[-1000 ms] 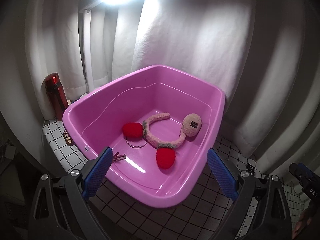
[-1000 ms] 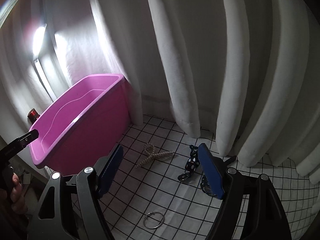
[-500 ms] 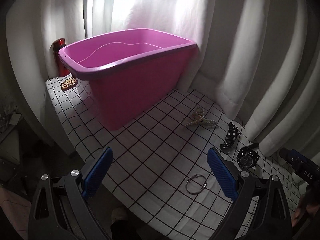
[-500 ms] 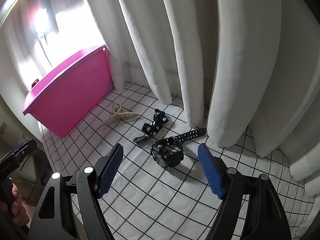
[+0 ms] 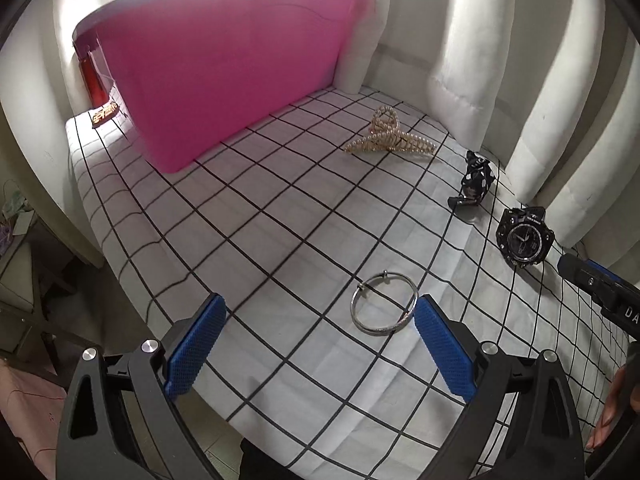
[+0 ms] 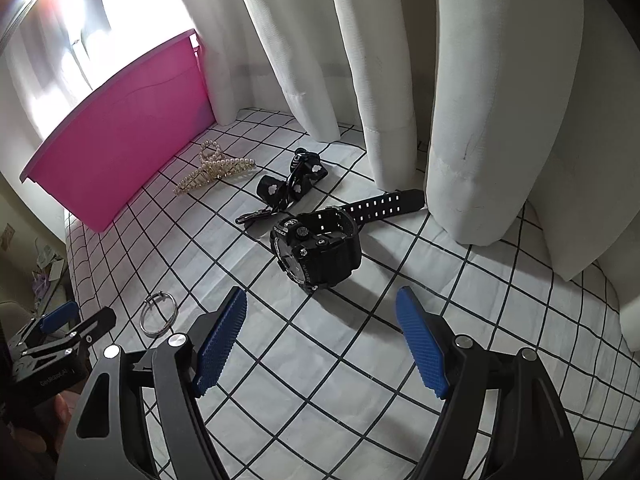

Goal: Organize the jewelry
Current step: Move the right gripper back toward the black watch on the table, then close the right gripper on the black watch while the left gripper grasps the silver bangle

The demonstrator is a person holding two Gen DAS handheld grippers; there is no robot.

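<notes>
Left gripper [image 5: 316,340], fingers spread and holding nothing, is hovering just behind the silver bangle [image 5: 381,304] lying flat on the counter [image 5: 280,208]; right gripper [image 6: 322,344], likewise spread, is facing the black watch [image 6: 316,248].

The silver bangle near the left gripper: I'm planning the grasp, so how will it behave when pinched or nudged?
The silver bangle looks like thin rigid metal, so it should keep its shape. Lying flat on the checked cloth, it probably offers little edge and may slide when nudged. Its smooth finish could slip between the left gripper's pads.
</notes>
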